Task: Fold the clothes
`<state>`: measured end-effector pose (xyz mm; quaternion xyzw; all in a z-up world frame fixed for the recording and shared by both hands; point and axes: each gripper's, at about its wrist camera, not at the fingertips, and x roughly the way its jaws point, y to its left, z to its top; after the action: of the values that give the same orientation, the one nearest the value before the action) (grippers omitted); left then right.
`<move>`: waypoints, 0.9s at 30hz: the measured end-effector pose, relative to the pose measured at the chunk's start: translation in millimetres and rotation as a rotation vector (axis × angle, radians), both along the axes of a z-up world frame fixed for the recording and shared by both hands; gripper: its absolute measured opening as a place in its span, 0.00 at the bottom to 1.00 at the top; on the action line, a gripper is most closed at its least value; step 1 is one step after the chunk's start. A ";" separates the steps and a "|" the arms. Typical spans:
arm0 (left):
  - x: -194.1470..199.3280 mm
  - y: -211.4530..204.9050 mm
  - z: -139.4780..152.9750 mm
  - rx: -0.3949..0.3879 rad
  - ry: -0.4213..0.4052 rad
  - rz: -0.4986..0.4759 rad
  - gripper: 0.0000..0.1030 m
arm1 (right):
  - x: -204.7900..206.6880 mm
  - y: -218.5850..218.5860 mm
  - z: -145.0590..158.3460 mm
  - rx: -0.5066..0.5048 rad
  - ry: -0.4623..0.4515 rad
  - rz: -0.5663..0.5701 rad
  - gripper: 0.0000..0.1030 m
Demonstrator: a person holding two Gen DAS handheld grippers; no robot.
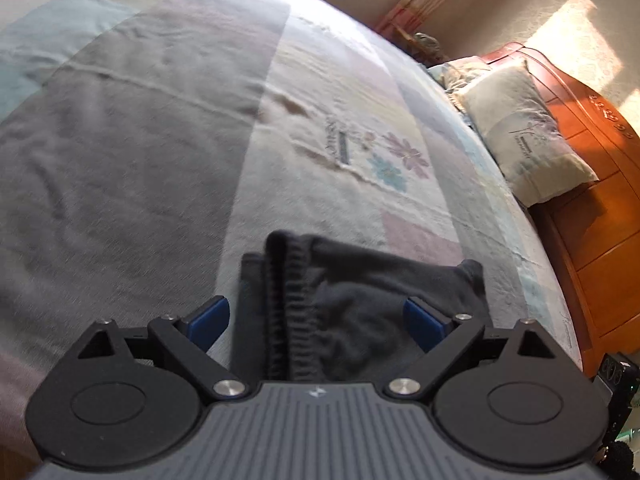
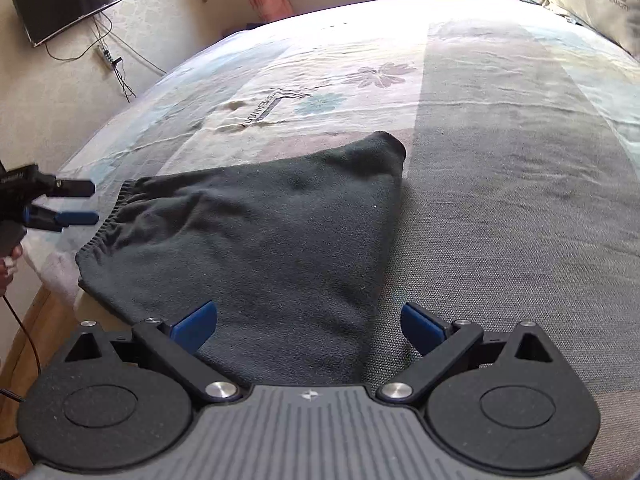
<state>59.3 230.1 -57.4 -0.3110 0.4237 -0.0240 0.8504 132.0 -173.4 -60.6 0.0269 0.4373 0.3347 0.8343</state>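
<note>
Left wrist view shows the left gripper (image 1: 316,320) with its two blue fingers (image 1: 210,322) spread wide and holding nothing. Dark shorts (image 1: 340,308) lie between the fingers, on the bed (image 1: 160,140). Their stretchy waistband (image 1: 288,300) points up the middle of the picture. A pillow (image 1: 528,132) leans on the wooden headboard (image 1: 592,184) at the right. This view is a bit blurry.

Right wrist view shows the right gripper (image 2: 310,326) spread wide too, with nothing in it. The shorts (image 2: 256,248) lie flat near the front edge of the bed (image 2: 520,200), partly on a grey stripe. One leg (image 2: 380,152) points toward the far side. The waistband (image 2: 108,220) is at the left. The left gripper (image 2: 76,204) hangs just beside the waistband, not touching it, with a gap between its fingers. A hand (image 2: 8,260) holds it. A TV (image 2: 68,0) hangs on the wall.
</note>
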 end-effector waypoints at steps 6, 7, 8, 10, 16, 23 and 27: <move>-3.3 8.3 -30.1 -0.176 0.050 0.010 0.93 | 11.9 -13.7 -7.0 0.078 0.075 -0.024 1.00; -1.4 7.9 -30.9 -0.180 0.045 0.000 0.93 | 15.3 -16.1 -7.8 0.103 0.092 -0.026 1.00; 0.4 7.4 -31.6 -0.185 0.039 -0.009 0.93 | 19.2 -18.0 -8.9 0.127 0.109 -0.023 1.00; 8.9 8.5 -33.1 -0.189 0.031 -0.037 0.94 | 29.0 -20.2 -12.1 0.177 0.140 0.000 1.00; 43.1 11.2 -34.4 -0.206 0.021 -0.079 0.94 | 81.2 -16.9 -23.2 0.346 0.303 0.017 1.00; 43.0 14.7 -39.5 -0.293 0.043 -0.095 0.96 | 119.5 -20.8 -34.2 0.499 0.454 -0.029 1.00; 25.2 18.7 -44.6 -0.372 0.063 -0.058 0.96 | 100.5 -30.1 -30.5 0.458 0.507 0.050 1.00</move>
<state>84.5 248.8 -102.0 -0.4512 0.4470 -0.1168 0.7635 232.5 -203.5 -91.1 0.2852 0.5447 0.4273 0.6628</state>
